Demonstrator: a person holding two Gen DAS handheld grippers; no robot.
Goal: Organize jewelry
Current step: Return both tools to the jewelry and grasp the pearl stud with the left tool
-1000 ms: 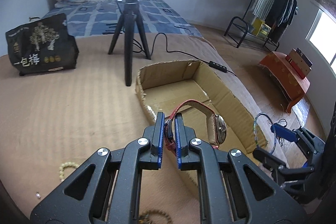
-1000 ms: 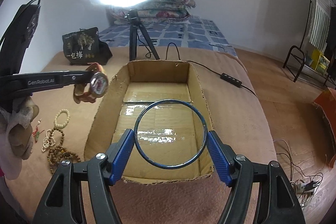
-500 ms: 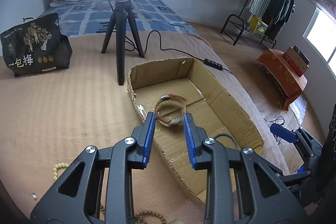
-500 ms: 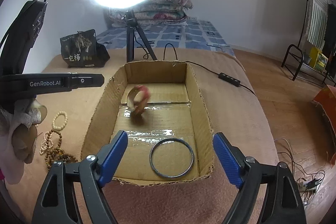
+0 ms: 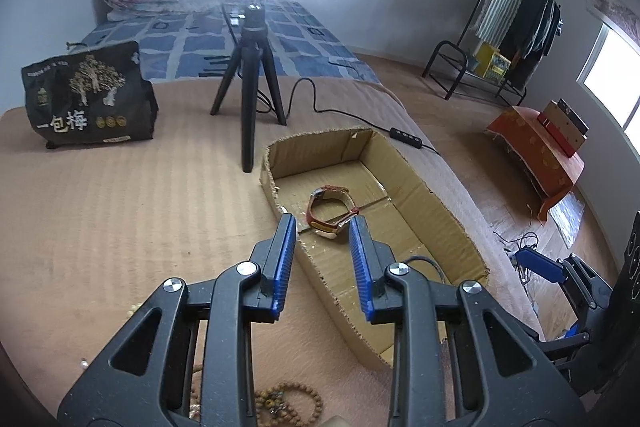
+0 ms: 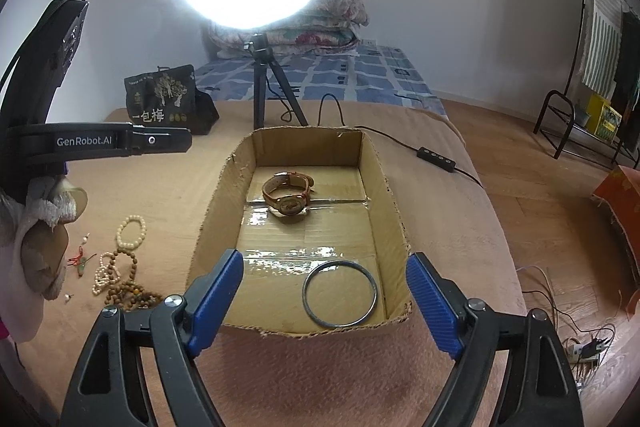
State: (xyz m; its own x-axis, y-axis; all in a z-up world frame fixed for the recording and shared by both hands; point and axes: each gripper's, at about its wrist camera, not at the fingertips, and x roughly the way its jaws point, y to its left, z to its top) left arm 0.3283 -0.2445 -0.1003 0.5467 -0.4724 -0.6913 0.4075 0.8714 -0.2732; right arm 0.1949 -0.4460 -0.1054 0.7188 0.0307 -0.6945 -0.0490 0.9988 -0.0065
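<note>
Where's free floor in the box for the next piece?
In the cardboard box, the floor between the watch at the far end and the metal bangle at the near right is bare, as is the near-left corner beside the bangle. Outside, left of the box, the bead bracelets crowd the bedspread.

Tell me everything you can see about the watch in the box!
The watch has a reddish-brown strap that looks like leather, lighter tan on the inside, closed into a loop, and a round gold-coloured case with a pale dial. It rests case-down with the strap loop standing up, on the taped floor of the cardboard box, toward the far end. Nothing grips it; only the box floor touches it. The bangle lies apart, nearer the camera.
</note>
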